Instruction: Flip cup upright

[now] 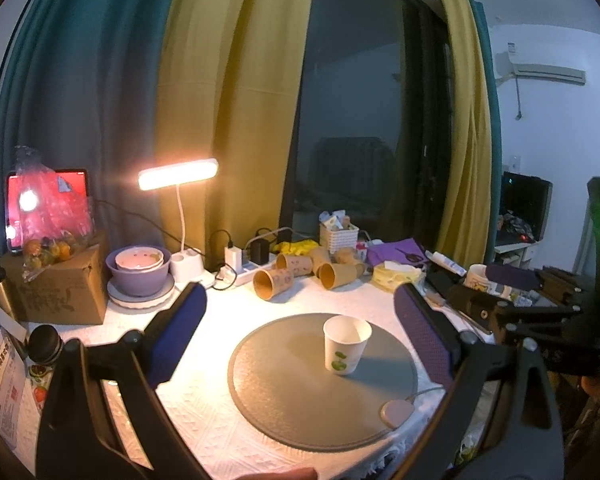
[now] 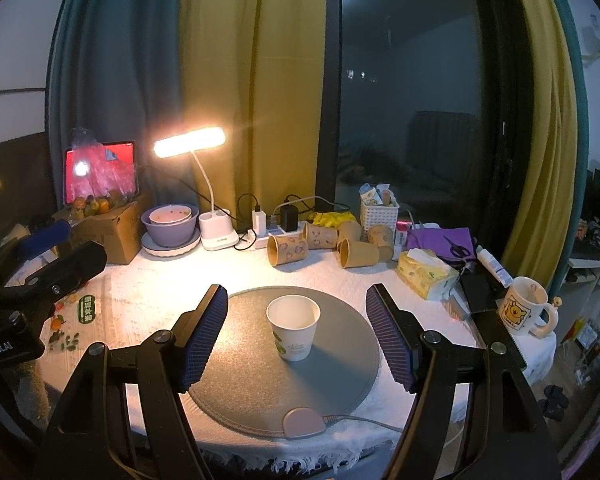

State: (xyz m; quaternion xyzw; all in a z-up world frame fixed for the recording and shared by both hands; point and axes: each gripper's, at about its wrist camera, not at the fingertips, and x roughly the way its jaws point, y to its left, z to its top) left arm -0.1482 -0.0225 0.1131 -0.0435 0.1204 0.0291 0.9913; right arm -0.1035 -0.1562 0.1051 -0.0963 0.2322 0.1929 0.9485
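Note:
A white paper cup [image 1: 346,344] with a green print stands upright, mouth up, on a round grey mat [image 1: 284,392]. It also shows in the right wrist view [image 2: 293,327] on the mat [image 2: 340,360]. My left gripper [image 1: 300,316] is open and empty, held back from the cup, which sits toward its right finger. My right gripper [image 2: 296,320] is open and empty, with the cup seen between its two fingers but farther out. The other gripper's body shows at the left edge of the right wrist view [image 2: 40,280].
Several brown paper cups [image 2: 288,250] lie on their sides at the table's back. A lit desk lamp [image 2: 190,142], purple bowls [image 2: 170,226], a cardboard box [image 2: 112,232], a power strip [image 2: 268,236], a tissue pack [image 2: 424,270] and a mug [image 2: 524,310] stand around the mat.

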